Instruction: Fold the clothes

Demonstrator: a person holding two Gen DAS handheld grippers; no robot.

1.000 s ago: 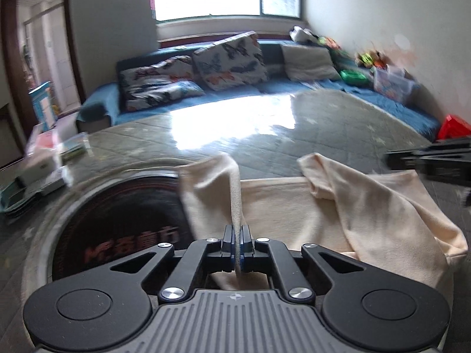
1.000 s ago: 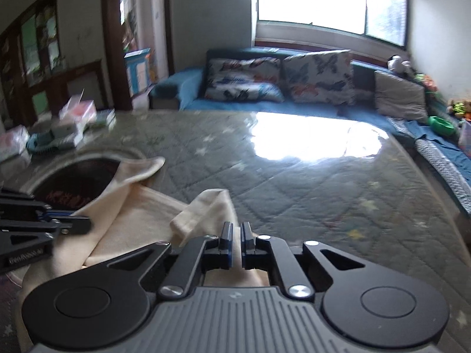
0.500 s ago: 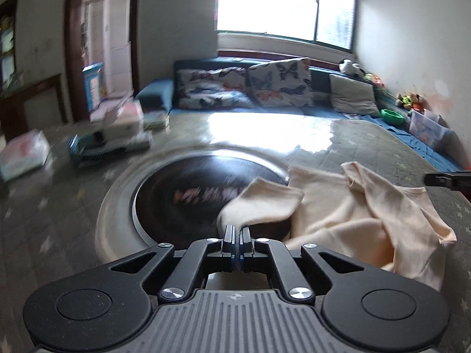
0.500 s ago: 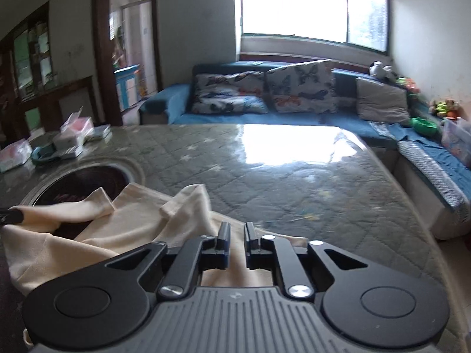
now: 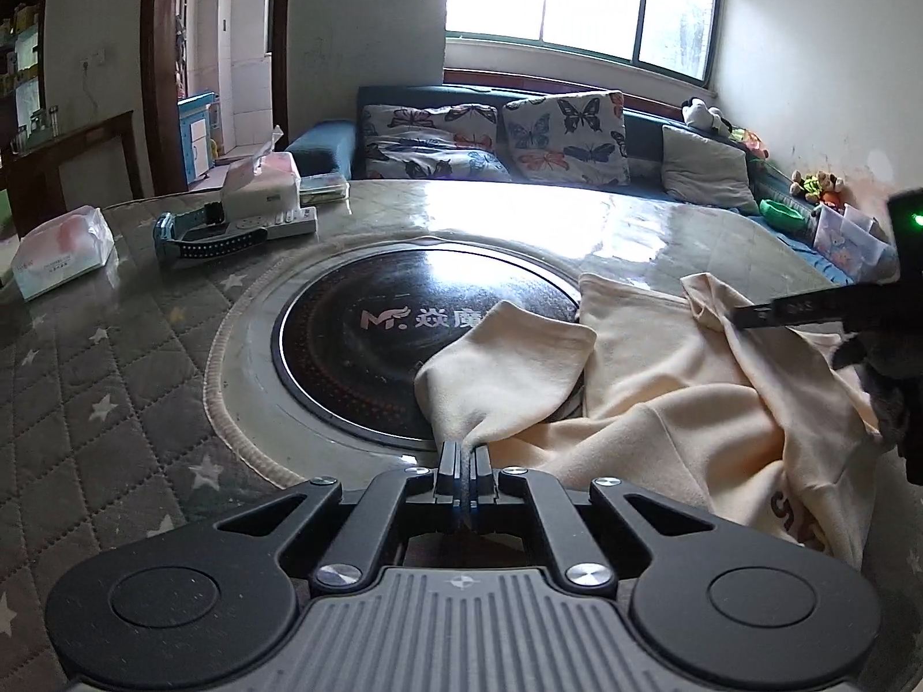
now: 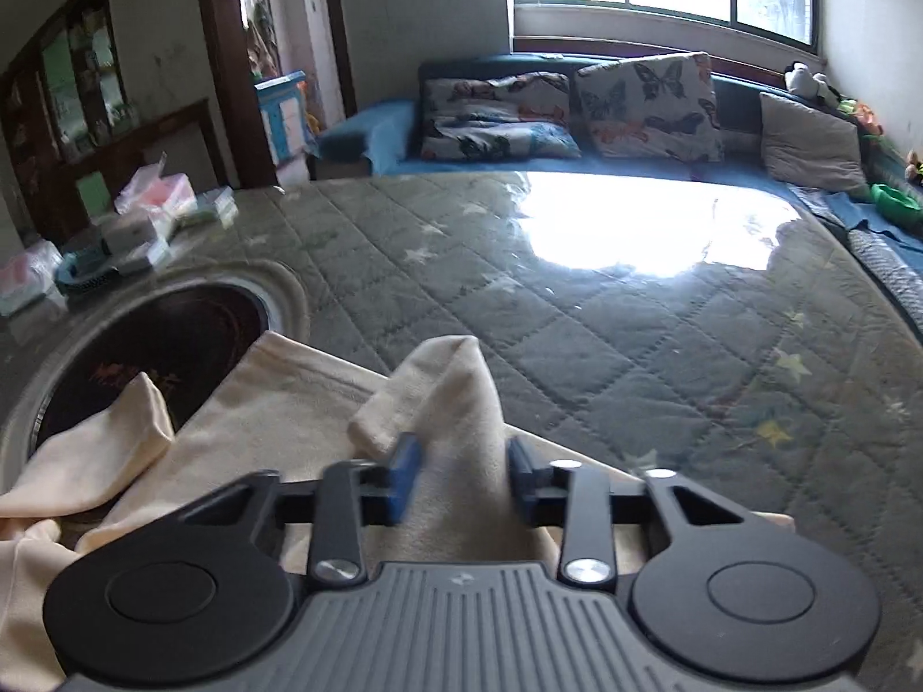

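1. The cream garment [image 5: 681, 403] lies rumpled on the quilted table cover [image 5: 115, 357], partly draped over the round black cooktop [image 5: 369, 357] set into the table.
2. The left gripper [image 5: 464, 464] is pinched closed on 1 sleeve [image 5: 507, 369], which bunches up from its fingers and lies over the cooktop's near right edge.
3. The right gripper [image 6: 461, 476] stands with its blue pads [image 6: 406, 476] spread apart, and a raised fold of the other sleeve [image 6: 456, 398] sits between them; the pads do not clamp it.
4. At the table's far left sit 2 tissue packs [image 5: 60, 248], a white power strip [image 5: 271, 225] and a blue watch [image 5: 202, 233].
5. A blue sofa with butterfly cushions [image 5: 565, 138] runs beneath the window.
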